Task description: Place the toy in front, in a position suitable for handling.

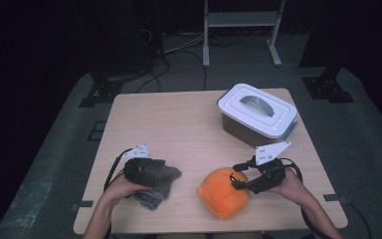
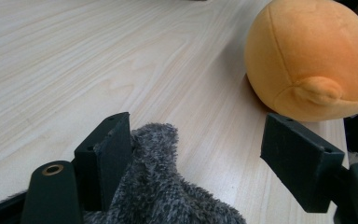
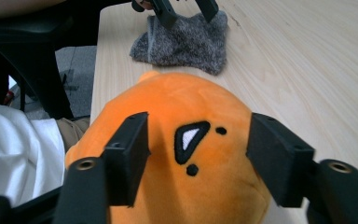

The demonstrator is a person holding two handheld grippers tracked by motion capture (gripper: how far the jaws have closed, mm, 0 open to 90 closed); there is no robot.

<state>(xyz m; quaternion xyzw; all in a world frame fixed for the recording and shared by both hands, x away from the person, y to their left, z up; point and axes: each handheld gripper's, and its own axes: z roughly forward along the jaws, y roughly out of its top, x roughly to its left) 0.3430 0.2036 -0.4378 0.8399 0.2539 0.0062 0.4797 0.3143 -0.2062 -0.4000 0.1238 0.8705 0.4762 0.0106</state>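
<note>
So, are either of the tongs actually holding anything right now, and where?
No. Left tongs stand open over the grey fuzzy cloth; right tongs stand open astride the orange plush toy, neither closed.

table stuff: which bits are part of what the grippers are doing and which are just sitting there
In hand:
grey fuzzy cloth, between the open jaws of the left gripper
orange plush toy, between the open jaws of the right gripper

Lying about:
lidded white box, at the table's far right
metal frame on the floor beyond
</note>
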